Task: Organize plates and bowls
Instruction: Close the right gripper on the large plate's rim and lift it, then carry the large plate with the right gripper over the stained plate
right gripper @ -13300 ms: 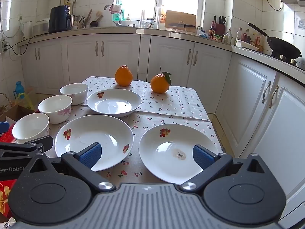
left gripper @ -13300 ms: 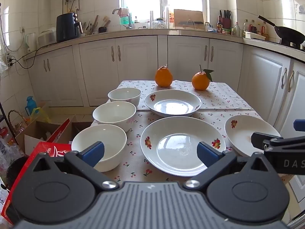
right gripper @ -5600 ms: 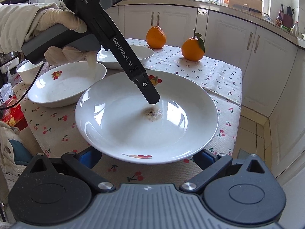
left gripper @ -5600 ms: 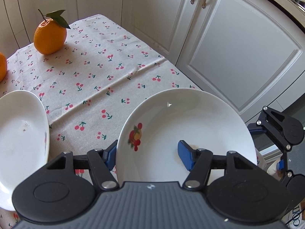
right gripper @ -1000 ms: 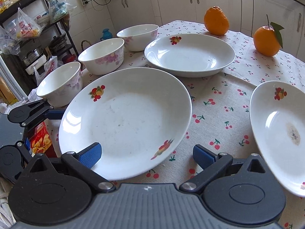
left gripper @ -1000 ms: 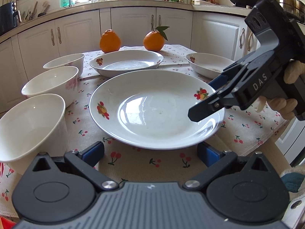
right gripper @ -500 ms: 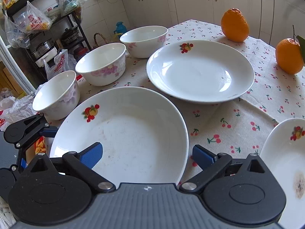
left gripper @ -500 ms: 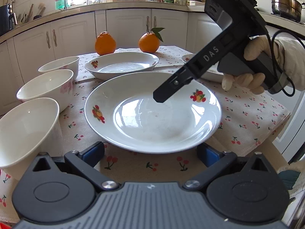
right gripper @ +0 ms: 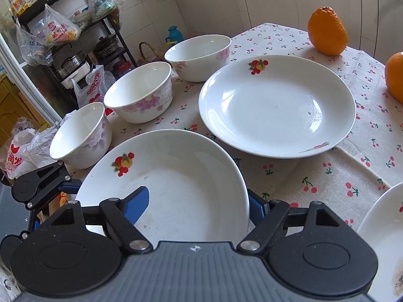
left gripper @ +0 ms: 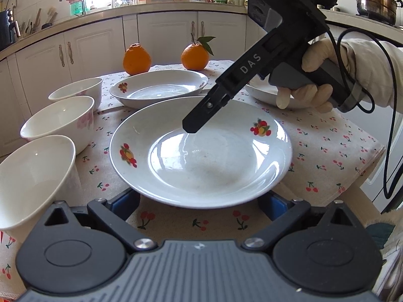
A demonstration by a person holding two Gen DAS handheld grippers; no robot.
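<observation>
A large white plate [left gripper: 201, 151] with fruit prints lies on the cherry tablecloth; it also shows in the right wrist view [right gripper: 171, 183]. My right gripper [right gripper: 199, 206] is open, its jaws straddling the plate's right rim, one finger [left gripper: 199, 118] over the inside, the other under the rim. My left gripper [left gripper: 199, 201] is open at the plate's near edge, its blue pads partly hidden under the rim. A second plate [right gripper: 277, 105] lies behind. A third plate [right gripper: 382, 239] lies to the right. Three white bowls [right gripper: 138, 93] stand in a row at the left.
Two oranges [left gripper: 137, 59] sit at the table's far end. White cabinets [left gripper: 100, 42] and a cluttered counter run behind. Shelves with plastic bags [right gripper: 58, 27] stand past the table's left side. The table's right edge [left gripper: 365, 176] is near my right hand.
My right gripper has moved in over the large plate's rim and further towards its middle; it has narrowed a little. My left gripper has held its place at the near edge.
</observation>
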